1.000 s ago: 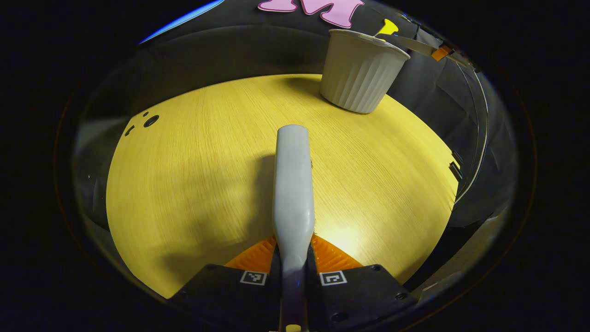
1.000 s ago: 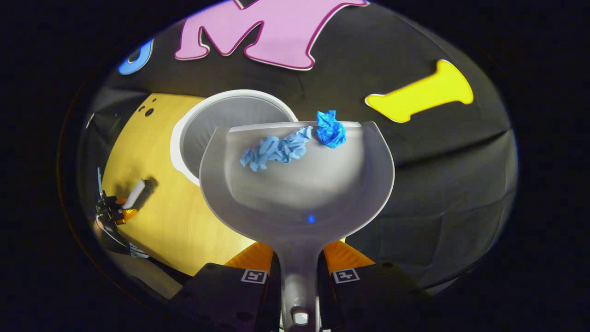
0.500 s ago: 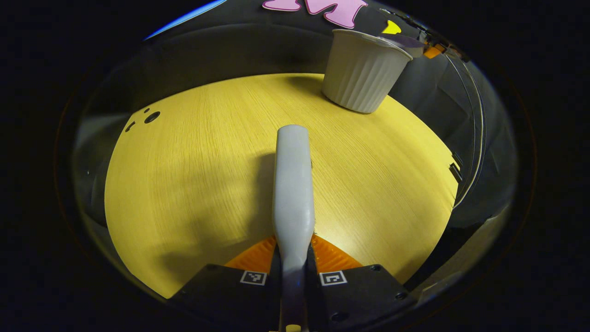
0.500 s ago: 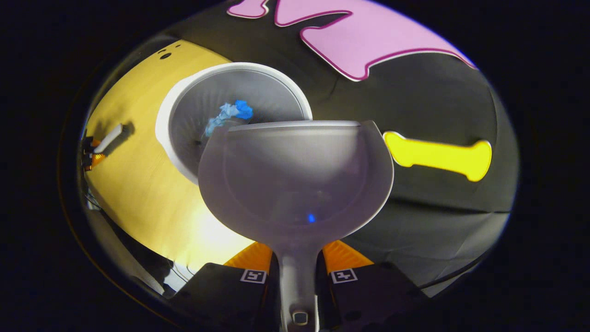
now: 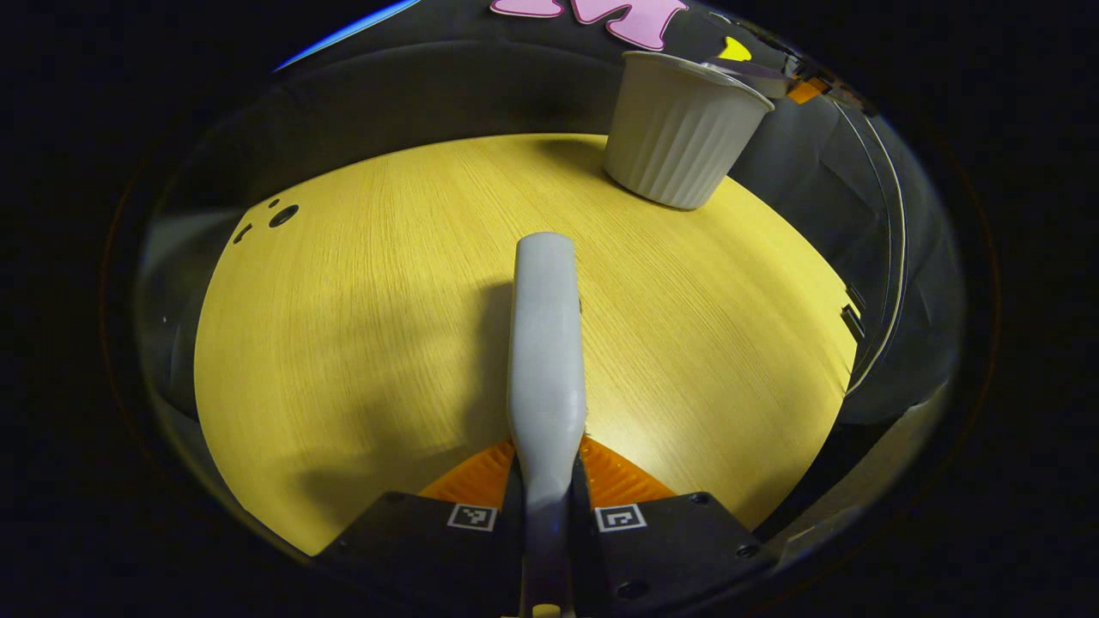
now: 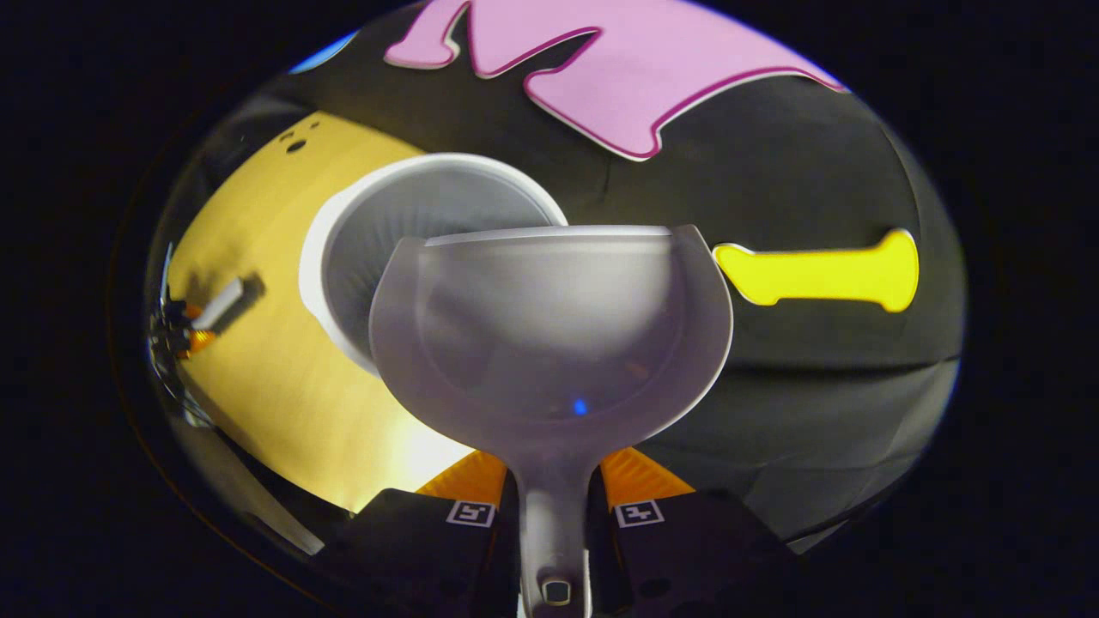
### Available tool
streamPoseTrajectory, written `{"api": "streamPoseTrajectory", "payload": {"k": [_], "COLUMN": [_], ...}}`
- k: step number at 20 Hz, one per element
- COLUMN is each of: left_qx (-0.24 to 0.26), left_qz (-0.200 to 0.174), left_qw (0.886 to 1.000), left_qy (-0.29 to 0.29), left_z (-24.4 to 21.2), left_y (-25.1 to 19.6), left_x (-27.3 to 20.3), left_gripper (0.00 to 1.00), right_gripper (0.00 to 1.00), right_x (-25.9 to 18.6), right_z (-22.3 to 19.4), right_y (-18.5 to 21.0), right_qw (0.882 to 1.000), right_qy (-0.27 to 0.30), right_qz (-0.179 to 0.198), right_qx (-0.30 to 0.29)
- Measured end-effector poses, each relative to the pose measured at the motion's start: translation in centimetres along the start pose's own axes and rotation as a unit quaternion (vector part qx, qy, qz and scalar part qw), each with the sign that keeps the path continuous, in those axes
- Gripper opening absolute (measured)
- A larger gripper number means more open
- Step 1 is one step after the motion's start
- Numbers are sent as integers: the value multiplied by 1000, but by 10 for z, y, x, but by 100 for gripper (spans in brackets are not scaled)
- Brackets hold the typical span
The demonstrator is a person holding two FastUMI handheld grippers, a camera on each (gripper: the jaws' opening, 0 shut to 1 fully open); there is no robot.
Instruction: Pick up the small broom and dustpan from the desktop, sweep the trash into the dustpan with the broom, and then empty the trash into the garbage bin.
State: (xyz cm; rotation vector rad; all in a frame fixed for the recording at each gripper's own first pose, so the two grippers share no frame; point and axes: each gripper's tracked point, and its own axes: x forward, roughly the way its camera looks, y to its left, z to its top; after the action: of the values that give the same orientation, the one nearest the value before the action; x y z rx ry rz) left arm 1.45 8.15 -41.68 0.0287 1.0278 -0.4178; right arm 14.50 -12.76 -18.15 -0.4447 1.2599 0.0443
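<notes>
1. The dustpan [image 6: 549, 343], now bare of trash, should be kept tipped above the garbage bin [image 6: 361, 249] until nothing clings, then drawn back level.
2. The right tongs [image 6: 554, 506] are clamped on the dustpan's handle, raised beside the bin's rim.
3. The left tongs [image 5: 545, 506] grip the broom [image 5: 545, 343] low over the worktop [image 5: 343, 343], well apart from the bin [image 5: 683, 129].

Broom, dustpan and garbage bin on my wooden desktop.
The grey broom [image 5: 546, 343] is clamped by its handle in my left tongs, its head pointing across the desktop [image 5: 361, 326]. The pale grey dustpan [image 6: 549, 335] sits in my right tongs, held by its handle, its scoop bare, lip over the white ribbed garbage bin [image 5: 683, 129] at the desktop's far edge.
</notes>
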Motion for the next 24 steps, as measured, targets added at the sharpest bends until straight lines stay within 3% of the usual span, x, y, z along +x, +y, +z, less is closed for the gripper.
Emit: {"api": "streamPoseTrajectory", "payload": {"k": [5, 8, 12, 17, 18, 19, 24], "left_qx": [-1, -12, -28, -34, -39, -42, -50], "left_qz": [14, 21, 34, 48, 50, 53, 67], "left_qw": [1000, 1000, 999, 998, 998, 998, 996], "left_qy": [-5, -7, -11, -16, -17, -18, -20], "left_z": [2, 5, 8, 13, 14, 15, 15], "left_y": [-8, -9, -8, -9, -9, -8, -8], "left_x": [-7, -10, -15, -25, -26, -28, -30], "left_gripper": [27, 31, 27, 31, 27, 31, 28], "right_gripper": [35, 36, 35, 35, 35, 35, 35], "right_x": [-31, -58, -80, -94, -94, -94, -74], "right_z": [12, 9, -10, -47, -56, -67, -119], "right_y": [10, 27, 50, 106, 119, 134, 209], "right_qw": [992, 984, 976, 971, 971, 971, 972], "right_qy": [-87, -130, -167, -187, -185, -180, -144], "right_qz": [34, 60, 77, 105, 112, 118, 170], "right_qx": [80, 106, 116, 110, 105, 99, 80]}}
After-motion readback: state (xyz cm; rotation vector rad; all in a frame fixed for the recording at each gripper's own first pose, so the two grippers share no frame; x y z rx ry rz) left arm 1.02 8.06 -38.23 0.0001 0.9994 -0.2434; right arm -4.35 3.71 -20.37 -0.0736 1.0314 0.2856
